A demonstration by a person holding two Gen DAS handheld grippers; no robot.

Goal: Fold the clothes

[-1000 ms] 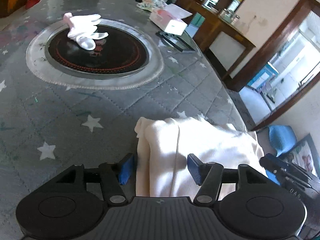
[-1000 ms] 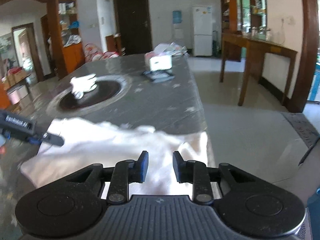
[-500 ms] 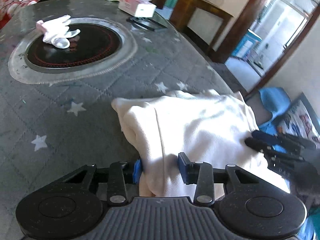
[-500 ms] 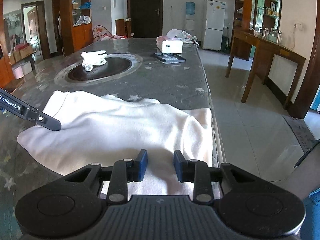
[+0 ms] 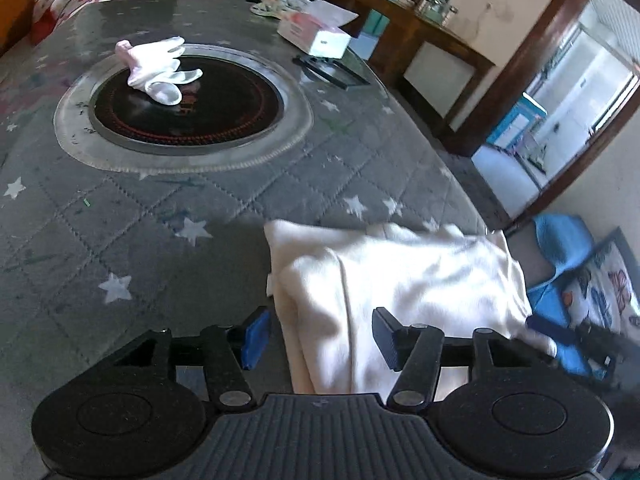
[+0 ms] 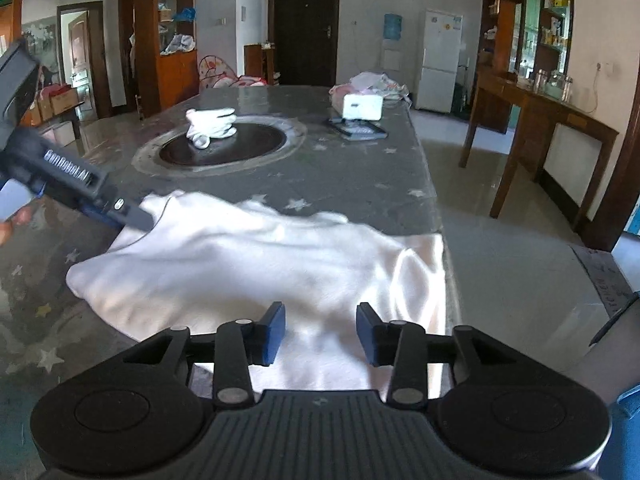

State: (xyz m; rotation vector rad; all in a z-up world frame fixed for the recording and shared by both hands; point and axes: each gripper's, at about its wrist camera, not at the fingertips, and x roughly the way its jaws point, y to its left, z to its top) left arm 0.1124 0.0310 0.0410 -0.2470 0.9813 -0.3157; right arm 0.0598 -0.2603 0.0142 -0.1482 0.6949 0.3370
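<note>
In the left wrist view, the cream garment (image 5: 400,276) lies bunched at the near right of the desk (image 5: 160,216), its right side reaching the desk's edge. The left gripper (image 5: 318,336) has its jaws spread wide and released, straddling the garment's near folded edge without pinching it. The cloth looks soft, thick and limp, likely light but floppy, so it should sag wherever unsupported; a doubled edge or corner seems the surest hold. Farther off, the round hotplate recess (image 5: 184,112) holds a pair of pale socks (image 5: 158,70), and a tissue box (image 5: 312,34) sits at the far right. In the right wrist view, the same garment (image 6: 256,256) spreads across the near desk, its right edge draping over the side. The right gripper (image 6: 320,330) is likewise released, jaws apart above the near hem, gripping nothing. The left gripper (image 6: 132,216) touches the garment's far left corner. The socks (image 6: 210,126) rest in the recess (image 6: 224,148).
</note>
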